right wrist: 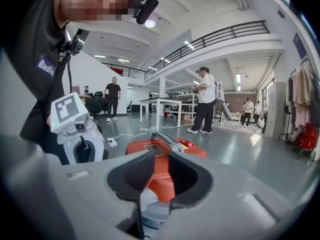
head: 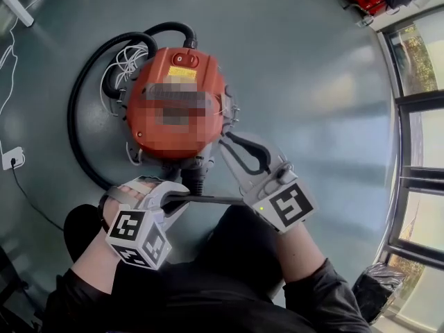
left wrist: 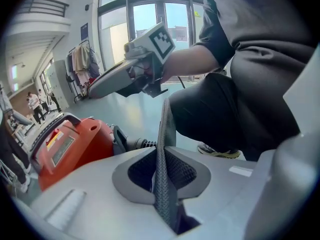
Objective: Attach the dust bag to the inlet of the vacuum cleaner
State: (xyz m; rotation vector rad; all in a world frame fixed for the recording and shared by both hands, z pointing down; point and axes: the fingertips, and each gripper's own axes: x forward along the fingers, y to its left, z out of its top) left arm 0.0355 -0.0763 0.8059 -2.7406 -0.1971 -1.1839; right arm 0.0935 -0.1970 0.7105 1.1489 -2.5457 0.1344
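Observation:
The orange vacuum cleaner [head: 177, 109] stands on the grey floor, with its ribbed black inlet [head: 198, 175] at the near end. A thin dark mesh strip of the dust bag [head: 208, 200] stretches level between both grippers, just short of the inlet. My left gripper [head: 170, 198] is shut on the mesh [left wrist: 165, 134], which rises out between its jaws [left wrist: 165, 149]. My right gripper [head: 225, 144] points at the vacuum [right wrist: 160, 156]. Its jaws [right wrist: 157, 154] stand almost together, and a thin dark edge of the bag [right wrist: 136, 219] sits in their seam.
A black hose [head: 76, 116] loops round the vacuum's left side, with white cable [head: 128, 61] beside it. A wall plug [head: 12, 159] lies at far left. My dark trousers [head: 236, 255] fill the foreground. People [right wrist: 205, 99] and a table [right wrist: 160, 104] stand far off.

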